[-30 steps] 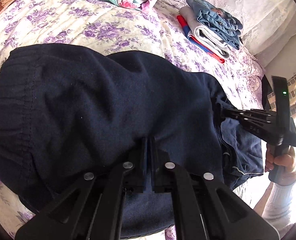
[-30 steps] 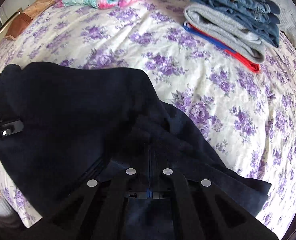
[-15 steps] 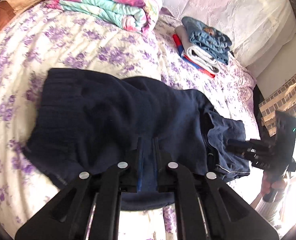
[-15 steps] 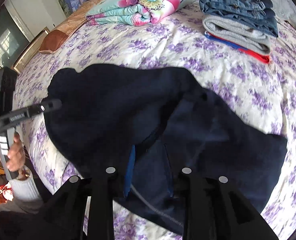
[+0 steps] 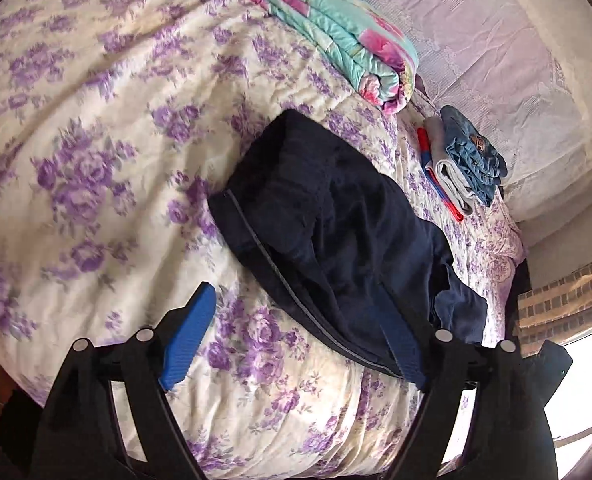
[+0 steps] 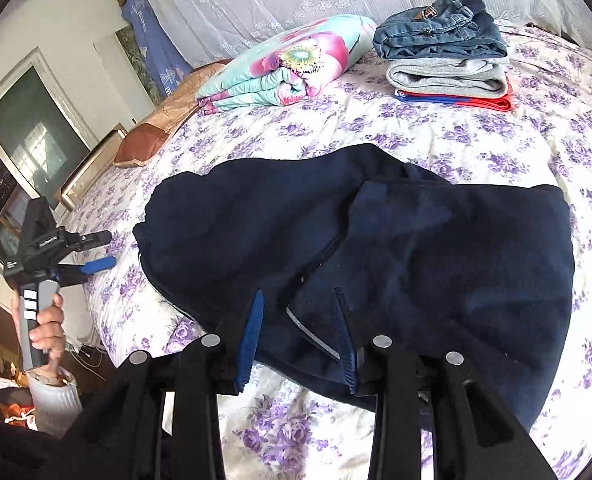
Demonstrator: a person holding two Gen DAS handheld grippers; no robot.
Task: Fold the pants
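The dark navy pants (image 5: pixel 335 232) lie folded in a loose bundle on the floral bedspread (image 5: pixel 96 140); they also show in the right wrist view (image 6: pixel 375 248). My left gripper (image 5: pixel 296 320) is open wide and empty, above the bed at the bundle's near left edge. It also shows at the left of the right wrist view (image 6: pixel 104 248), off the bed's side. My right gripper (image 6: pixel 299 312) is open and empty, its jaws just over the pants' near edge with the grey piping.
A stack of folded jeans, grey and red clothes (image 6: pixel 447 56) lies at the far side of the bed, also in the left wrist view (image 5: pixel 463 164). A folded floral quilt (image 6: pixel 288 64) lies beside it. A white lace headboard cover (image 5: pixel 495 60) is behind.
Both grippers let go of the pants, opened and pulled back. The pants now lie folded on the bed; the left gripper swung off to the left.
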